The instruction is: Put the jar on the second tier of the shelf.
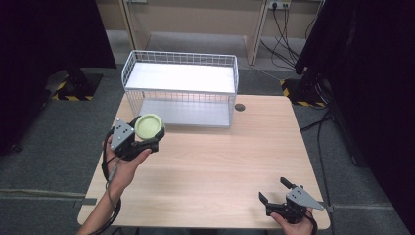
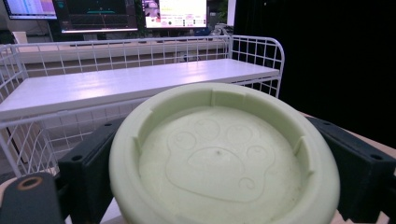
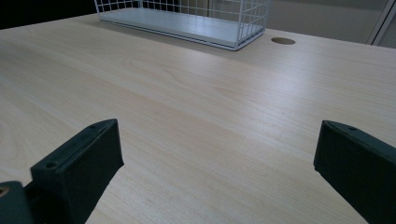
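Right gripper (image 1: 276,191), black with a grey 3-cornered plate: observed at the near right corner of the light wood-grain table (image 1: 220,166), well apart from the white wire 2-tier rack (image 1: 181,88). Its 2 jaws stand wide apart with nothing between them; the right gripper view shows bare tabletop in the gap. The person's right hand (image 1: 296,226) holds it from the near edge.

Left gripper (image 1: 147,134), black with a grey plate: observed farther in, toward the left side of the table, just in front of the rack's near left corner. The person's left hand (image 1: 125,164) grips it from below, and a cable trails down along the forearm. Its 2 jaws are clamped on a pale green round plastic dish (image 1: 148,126), 1 jaw on each side of the rim.

Pale green dish: held off the tabletop, near the rack's lower front, not touching the wire as far as can be told. In the left gripper view its recessed face (image 2: 219,158) bears an embossed paw-print pattern and is turned toward the camera, tilted.

Rack: stands at the far edge of the table, with 2 white shelves (image 2: 135,84), upper and lower, both bare. A round cable hole (image 1: 240,106) sits in the tabletop just beside the rack's right end.
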